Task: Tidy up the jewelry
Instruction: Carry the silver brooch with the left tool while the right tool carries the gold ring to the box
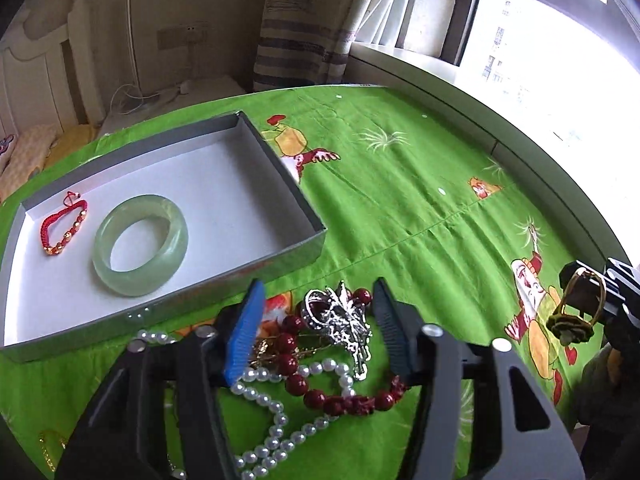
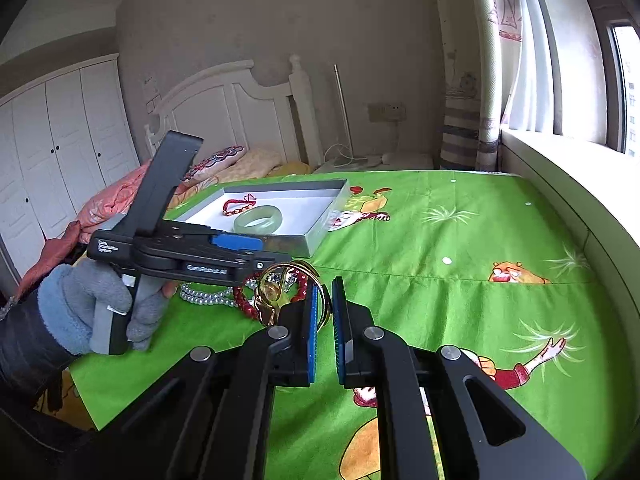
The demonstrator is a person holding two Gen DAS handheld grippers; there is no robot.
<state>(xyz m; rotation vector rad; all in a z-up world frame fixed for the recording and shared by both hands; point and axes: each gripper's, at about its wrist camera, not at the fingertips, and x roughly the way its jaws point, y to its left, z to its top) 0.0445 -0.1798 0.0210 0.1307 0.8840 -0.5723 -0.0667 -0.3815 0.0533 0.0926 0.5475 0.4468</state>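
A grey box (image 1: 304,216) with a white floor lies on the green bedsheet and holds a red cord bracelet (image 1: 66,226) and a pale green jade bangle (image 1: 141,245). Both also show in the right wrist view, bracelet (image 2: 236,206) and bangle (image 2: 258,218). My left gripper (image 1: 316,312) is open over a jewelry pile: a silver pendant (image 1: 340,316), a dark red bead bracelet (image 1: 344,400) and a pearl strand (image 1: 276,424). My right gripper (image 2: 324,304) is shut on a gold bangle (image 2: 296,276) with a flower charm, also seen in the left wrist view (image 1: 576,308).
The green cartoon bedsheet (image 1: 400,200) covers the bed. A window ledge (image 2: 560,168) runs along the right. Pillows (image 2: 224,164) and a white headboard (image 2: 224,108) stand behind the box. A gloved hand (image 2: 80,300) holds the left gripper.
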